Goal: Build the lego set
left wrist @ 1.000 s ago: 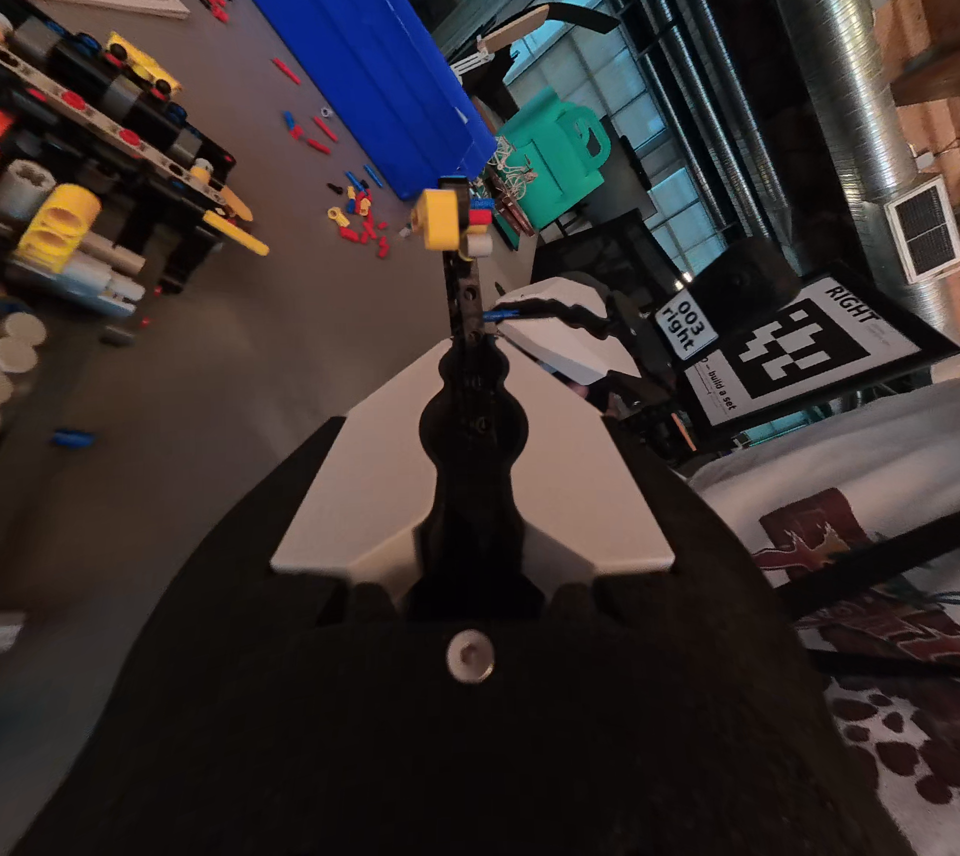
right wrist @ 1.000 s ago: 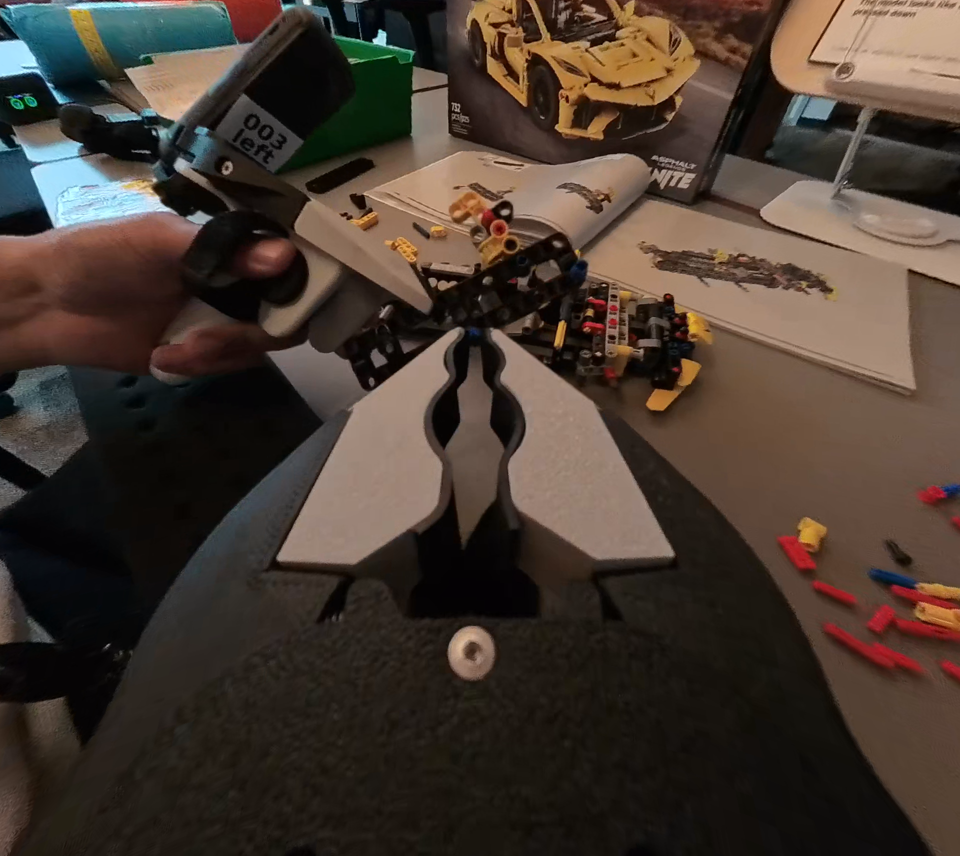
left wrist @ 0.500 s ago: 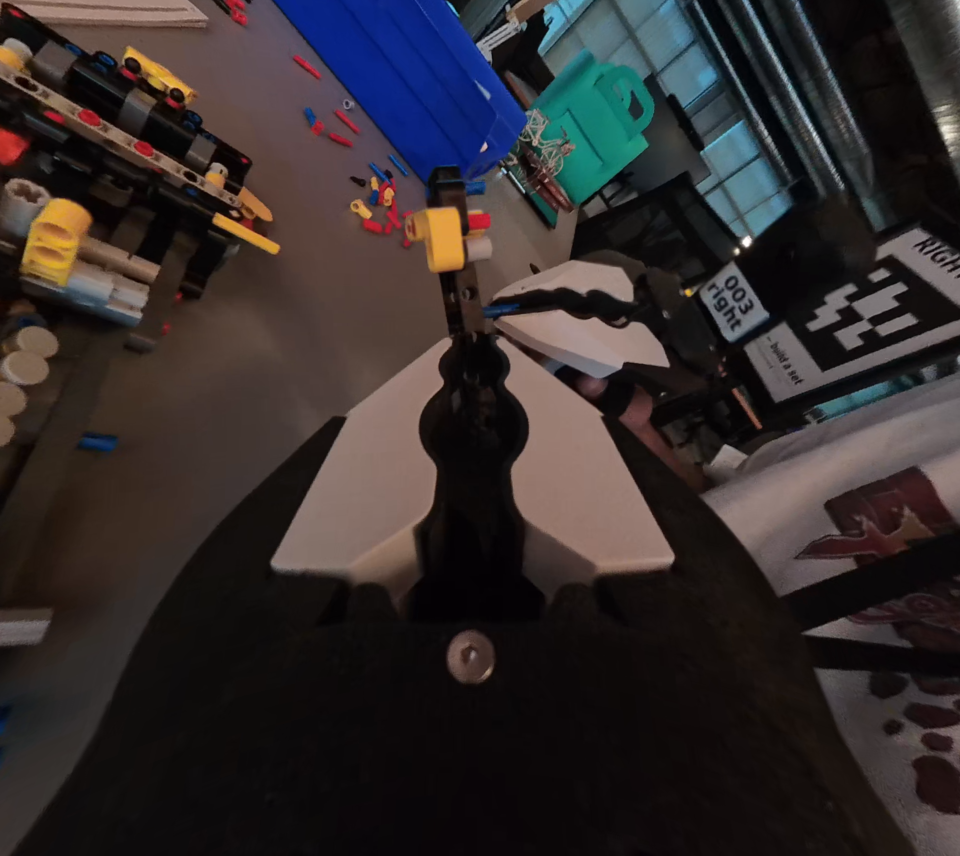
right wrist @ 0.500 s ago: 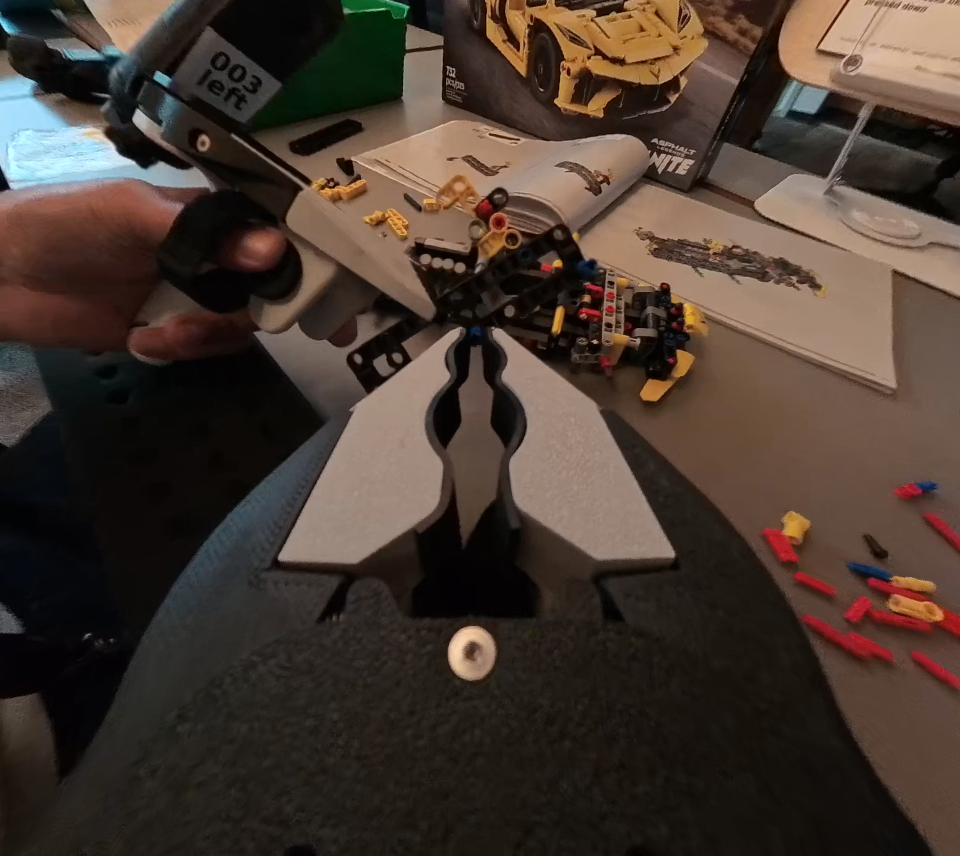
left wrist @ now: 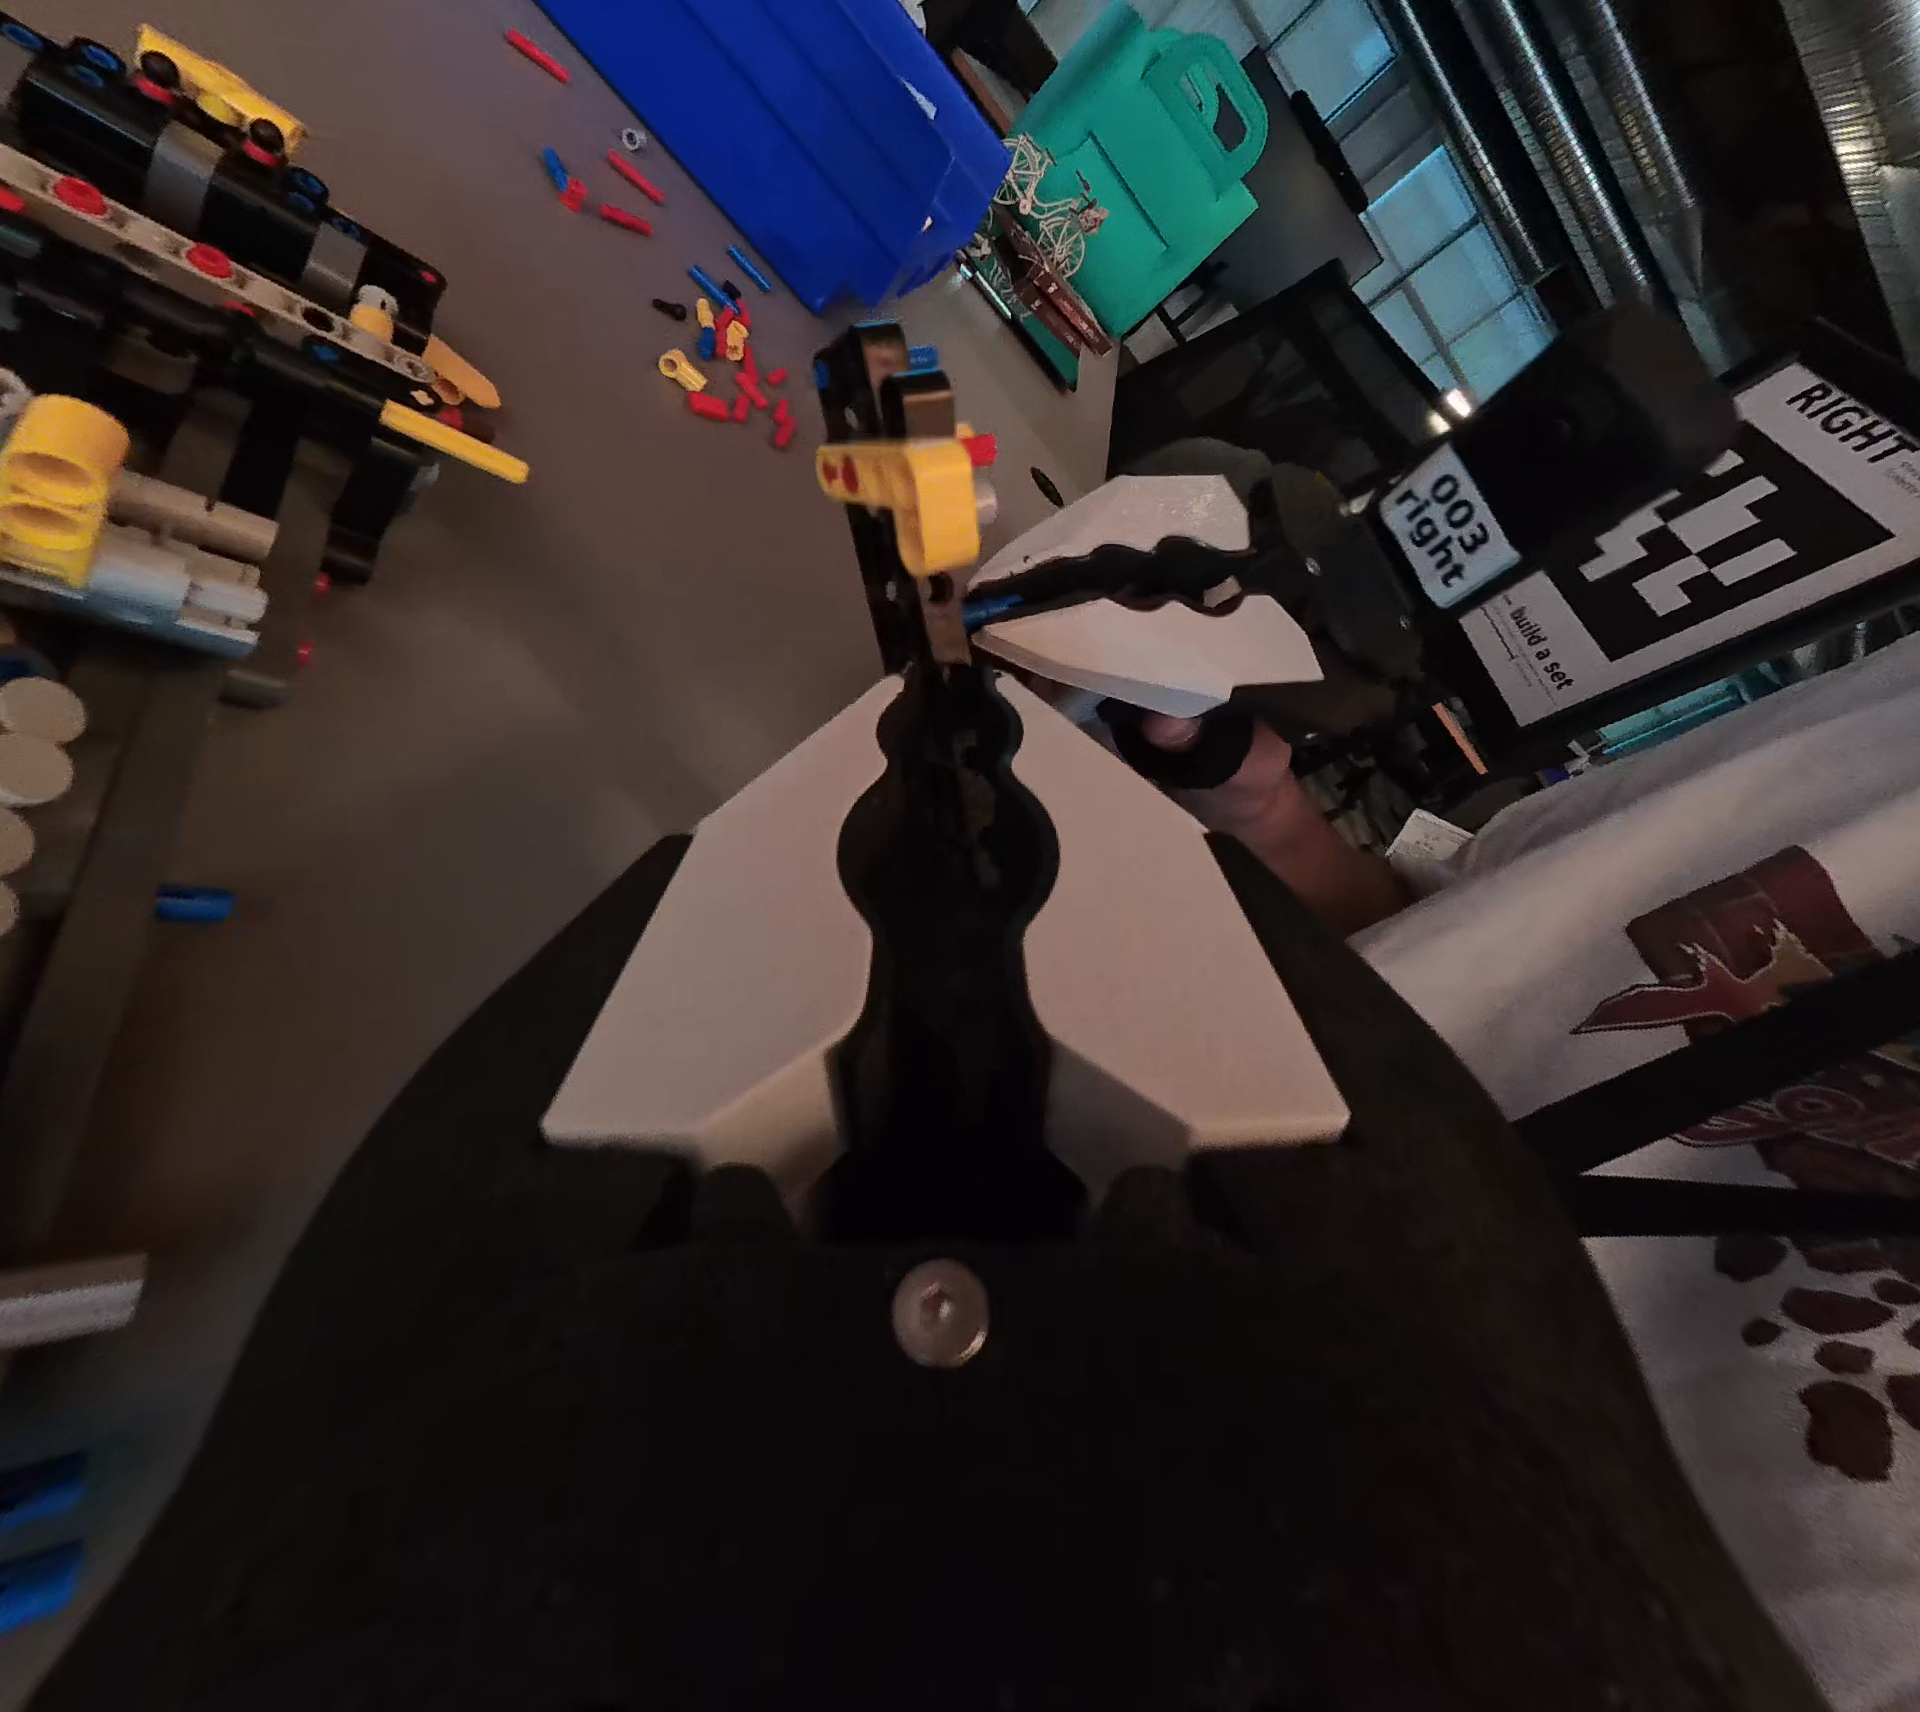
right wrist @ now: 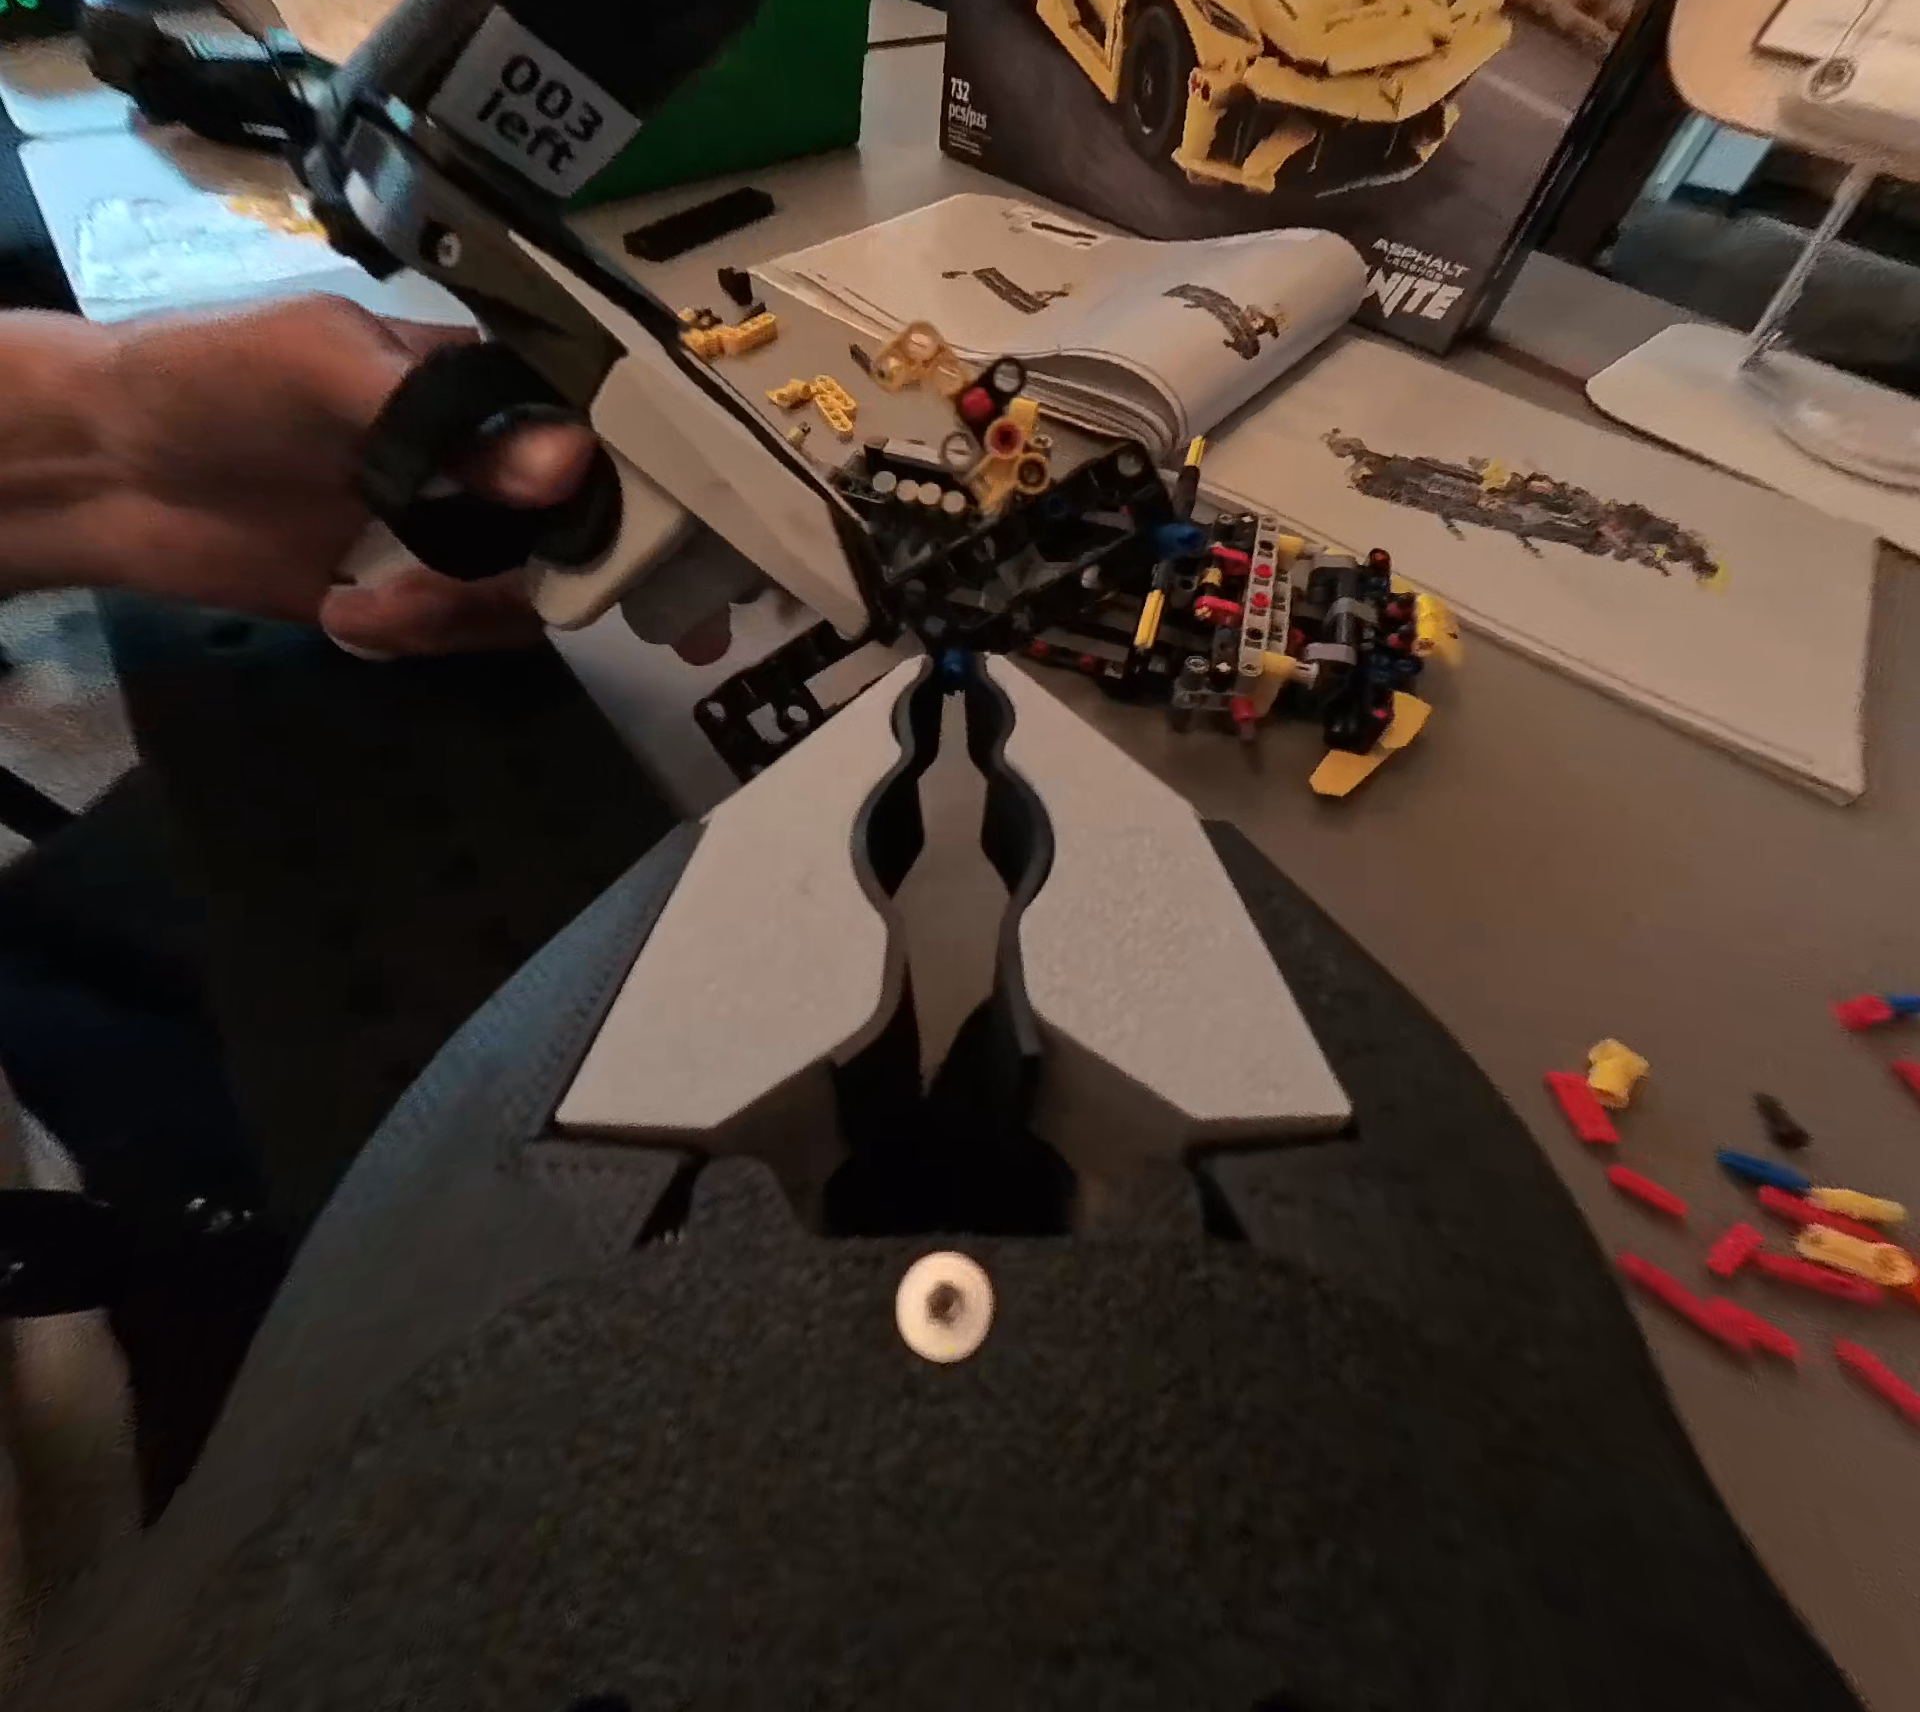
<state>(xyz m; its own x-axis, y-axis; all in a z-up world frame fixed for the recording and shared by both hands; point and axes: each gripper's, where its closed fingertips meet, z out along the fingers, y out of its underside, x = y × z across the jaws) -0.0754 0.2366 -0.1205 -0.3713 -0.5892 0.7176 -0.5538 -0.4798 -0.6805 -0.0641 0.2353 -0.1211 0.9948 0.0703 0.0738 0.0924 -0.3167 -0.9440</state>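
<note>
Your left gripper (left wrist: 940, 675) is raised off the table, jaws clamped tight. Your left hand (right wrist: 239, 467) wraps its handle, one finger through the trigger loop. Your right gripper (right wrist: 954, 670) points at the left one's tip, jaws pinched nearly closed, tips just beside it.

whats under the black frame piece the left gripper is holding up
In the right wrist view, the right gripper pinches a blue pin against the black frame's underside. Beyond lies the partly built car. The pin's hole is hidden.
</note>
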